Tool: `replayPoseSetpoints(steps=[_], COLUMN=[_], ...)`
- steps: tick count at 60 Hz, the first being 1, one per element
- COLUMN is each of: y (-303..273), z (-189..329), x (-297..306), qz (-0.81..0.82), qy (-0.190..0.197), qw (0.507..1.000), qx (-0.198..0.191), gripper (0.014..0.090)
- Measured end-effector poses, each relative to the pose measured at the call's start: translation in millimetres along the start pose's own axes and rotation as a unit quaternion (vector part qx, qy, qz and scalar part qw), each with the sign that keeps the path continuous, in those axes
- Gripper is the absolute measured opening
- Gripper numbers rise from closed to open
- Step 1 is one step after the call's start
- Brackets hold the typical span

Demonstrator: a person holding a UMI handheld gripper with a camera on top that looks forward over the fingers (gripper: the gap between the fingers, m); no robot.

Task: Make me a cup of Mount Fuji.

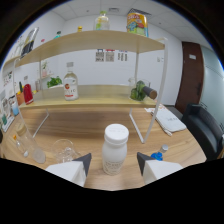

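**Two fingers flank a white bottle on the worktop**

Two fingers of the gripper (114, 162) stand wide apart, with a white bottle (114, 149) upright between them and a gap showing at either side. Nothing presses on it; it rests on its own base on the wooden worktop (90, 131), so the fingers seem lined up to close on its body rather than holding it. Its cap is on, which suggests it has not yet been poured.

Just left of the bottle sits a clear glass (64, 149), likely the cup the drink will go into, kept near so pouring needs little travel. Further left stands a taller clear vessel (31, 146). Right of the fingers lies a small blue object (159, 154), too small to identify.

Beyond stands a two-tier shelf (100, 102). Its lower board carries a clear bottle with a red label (71, 82), a red container (28, 93) and some greenery (138, 91); its top board holds a pale bottle (102, 21) and a colourful box (136, 23), stored within reach.
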Motion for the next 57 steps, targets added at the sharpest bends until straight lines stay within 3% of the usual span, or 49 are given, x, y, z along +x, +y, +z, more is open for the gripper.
replayPoseSetpoints(steps=[24,57], y=[1,10], z=[-92,-111], x=[-61,-113], qz=[0.013,-0.004], qy=[0.011,-0.014], qw=[0.999,0.999], qx=[-0.031,-0.047], gripper=[0.0856,0.0857])
